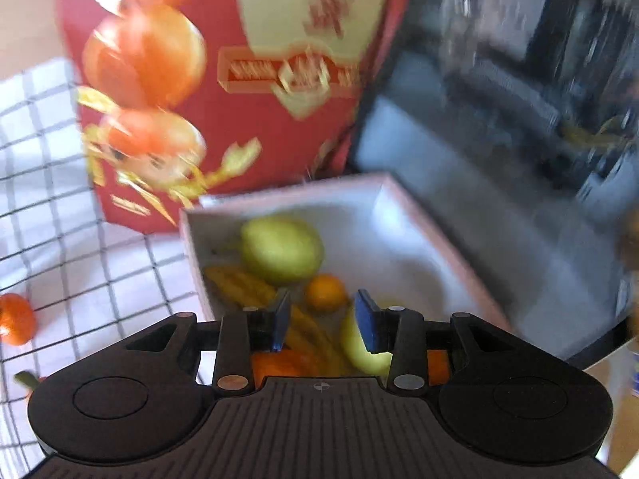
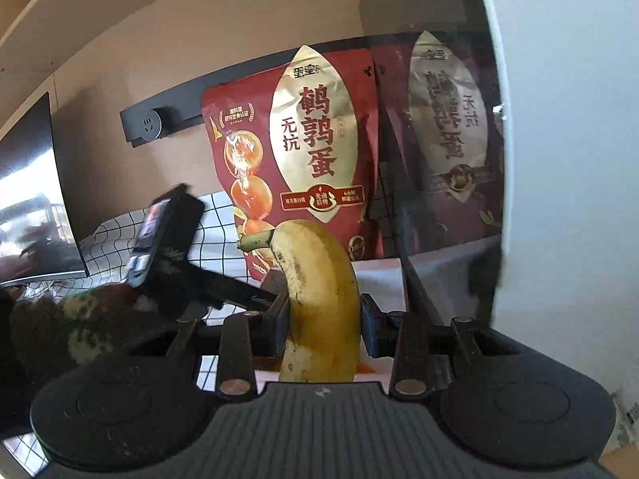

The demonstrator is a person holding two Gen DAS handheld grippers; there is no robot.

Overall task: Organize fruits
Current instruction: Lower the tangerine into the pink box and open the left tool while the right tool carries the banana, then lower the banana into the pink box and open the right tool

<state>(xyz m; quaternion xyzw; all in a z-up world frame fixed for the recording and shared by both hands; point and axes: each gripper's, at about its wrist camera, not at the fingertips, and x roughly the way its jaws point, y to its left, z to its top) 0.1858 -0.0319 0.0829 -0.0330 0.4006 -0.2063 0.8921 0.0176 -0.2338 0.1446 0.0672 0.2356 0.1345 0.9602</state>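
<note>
Fruit fills the near half of a white box (image 1: 383, 215) seen by the left wrist camera: a green pear (image 1: 281, 249) toward eleven o'clock inside it, a small orange (image 1: 325, 292) just beside the pear at its five o'clock, yellow bananas (image 1: 239, 285) lying along the box's left wall, and a green-yellow piece of fruit (image 1: 355, 345) partly hidden behind the right blue pad. The left gripper (image 1: 322, 321) hangs over this box with its jaws a little apart and nothing pressed between the pads. A tangerine (image 1: 15, 319) sits alone on the checked cloth (image 1: 48, 183) at nine o'clock, well apart from the box. A red snack bag (image 1: 247, 80) stands behind the box at twelve o'clock. In the right wrist view, the right gripper (image 2: 324, 319) is clamped on a banana (image 2: 321, 299) at mid-length, the stem end (image 2: 255, 240) rising up and curling toward ten o'clock. The same red bag (image 2: 295, 151) stands upright beyond it, mirrored in a dark glossy surface (image 2: 443, 139) at two o'clock. The other gripper's black body (image 2: 167, 239) shows at nine o'clock.
</note>
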